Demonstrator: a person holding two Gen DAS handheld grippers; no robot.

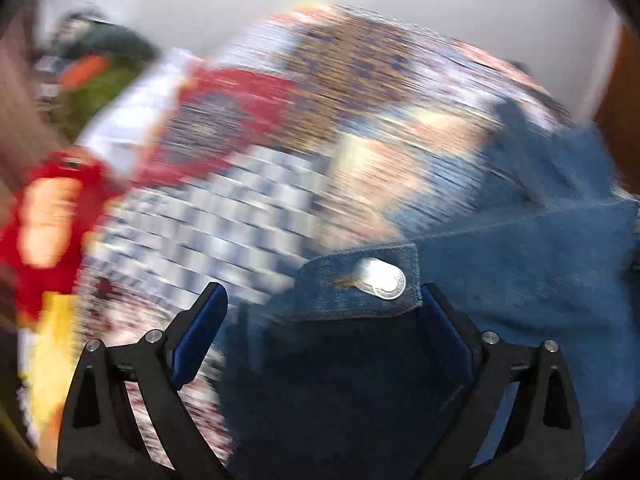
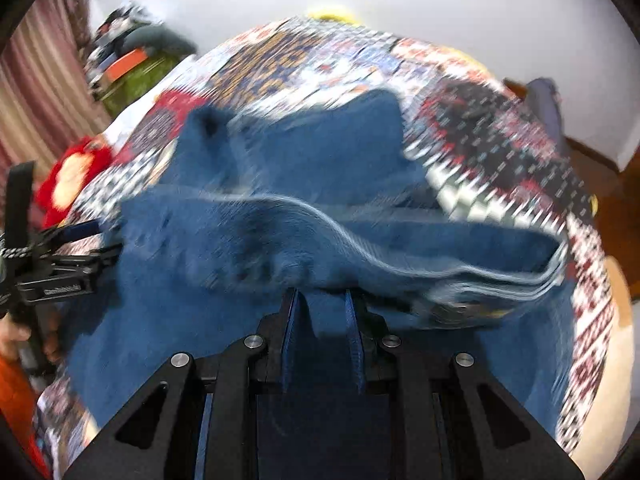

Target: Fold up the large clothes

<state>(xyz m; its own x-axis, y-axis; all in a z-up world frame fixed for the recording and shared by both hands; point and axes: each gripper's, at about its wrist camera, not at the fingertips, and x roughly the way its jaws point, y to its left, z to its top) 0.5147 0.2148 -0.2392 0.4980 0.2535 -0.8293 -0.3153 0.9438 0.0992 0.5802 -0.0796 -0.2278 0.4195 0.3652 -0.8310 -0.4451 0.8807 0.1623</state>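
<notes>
Gripper states are told first: the left gripper [image 1: 320, 300] is seen with its jaws spread wide, denim lying between them without being pinched, while the right gripper [image 2: 322, 304] is clamped on a fold of the same denim garment [image 2: 320, 168]. Both views are smeared by motion blur.

A patchwork bedspread [image 2: 500, 140] is shown covering the bed, and the blue denim garment is spread across its near middle, bunched into a ridge just beyond the right gripper. In the left wrist view the garment [image 1: 540, 260] fills the near right, and a flap with a metal snap button [image 1: 386, 280] lies between the open fingers. A red and yellow plush toy [image 1: 48, 216] is seen at the left edge of the bed. A pile of clutter [image 2: 136, 60] is visible at the far left.
</notes>
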